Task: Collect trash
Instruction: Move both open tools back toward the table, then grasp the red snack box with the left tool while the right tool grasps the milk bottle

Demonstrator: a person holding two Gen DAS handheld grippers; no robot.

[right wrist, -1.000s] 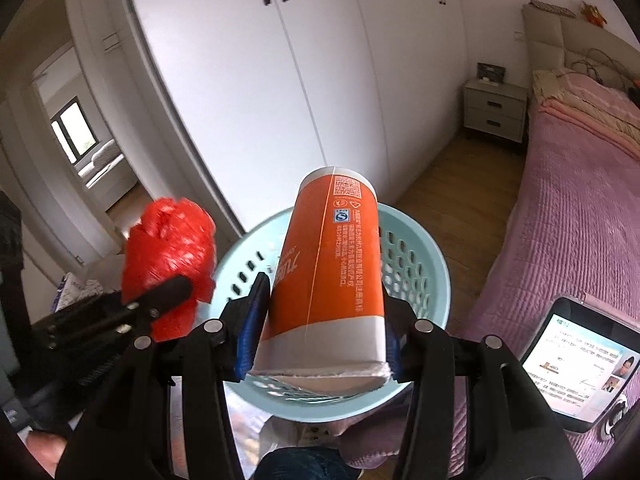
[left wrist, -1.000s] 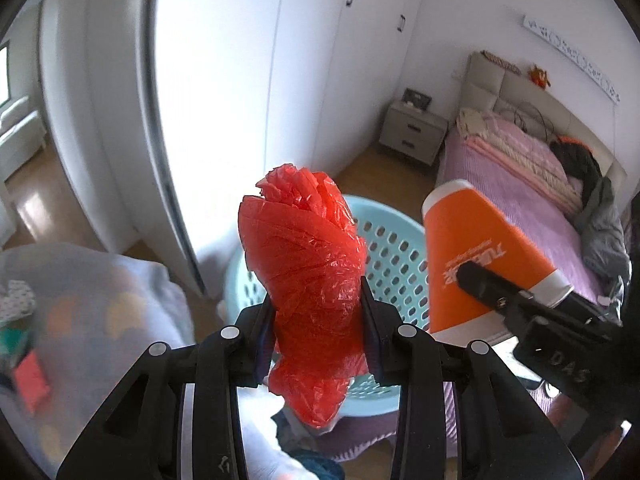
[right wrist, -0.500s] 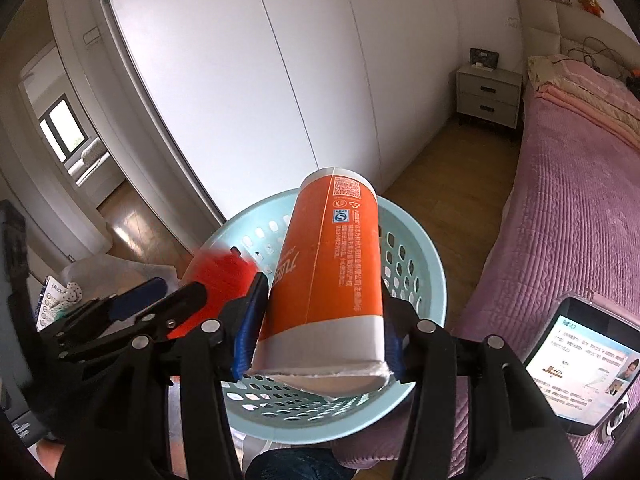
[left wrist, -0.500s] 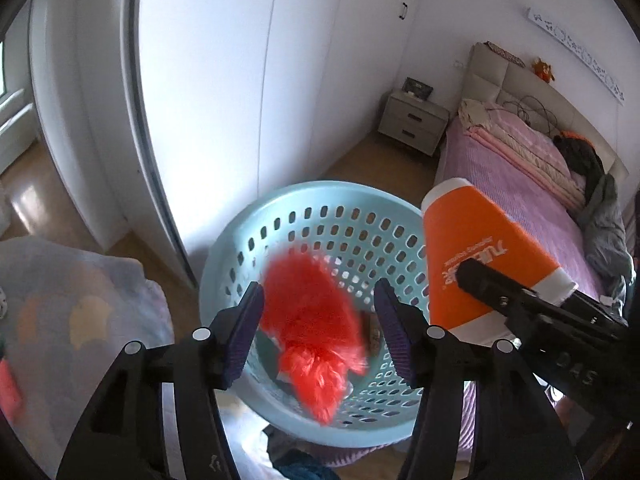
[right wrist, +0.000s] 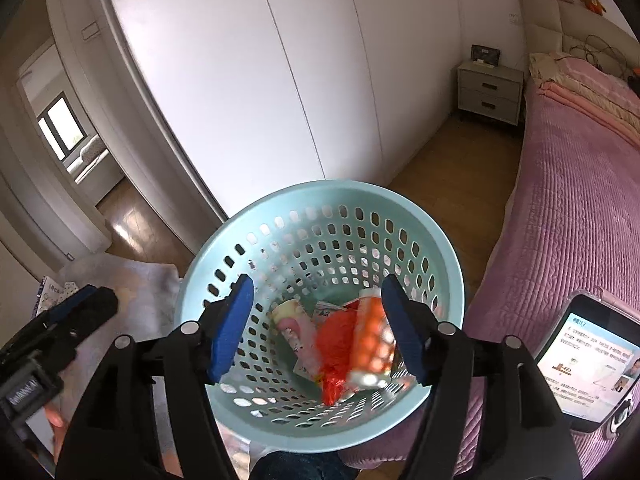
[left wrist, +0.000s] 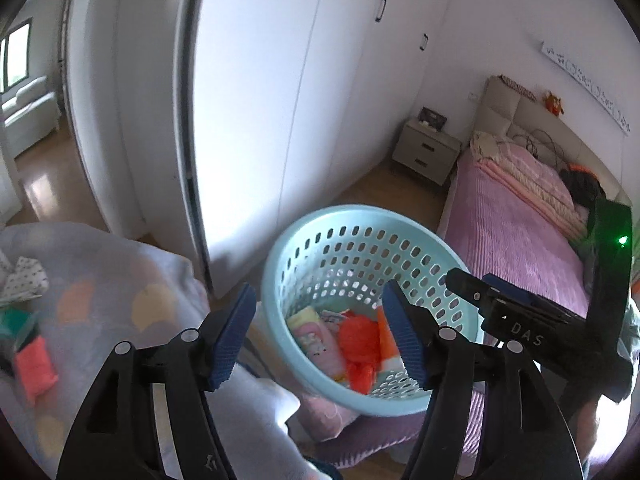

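Both tools, left tool (left wrist: 320, 332) and right tool (right wrist: 318, 328), have just been opening and stand spread, empty, above the basket (right wrist: 256, 220); red bag (right wrist: 336, 344) and orange carton (right wrist: 370, 344) lie inside it. Bedding clutter beside the basket likely remains.

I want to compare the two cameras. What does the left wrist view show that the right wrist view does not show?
Only left: a pale blanket with coloured patches and a black garment on the bed.
Only right: a lit smartphone on the purple bedspread.
Both: the perforated light blue plastic basket holding a crumpled red plastic bag, plus the white wardrobe.
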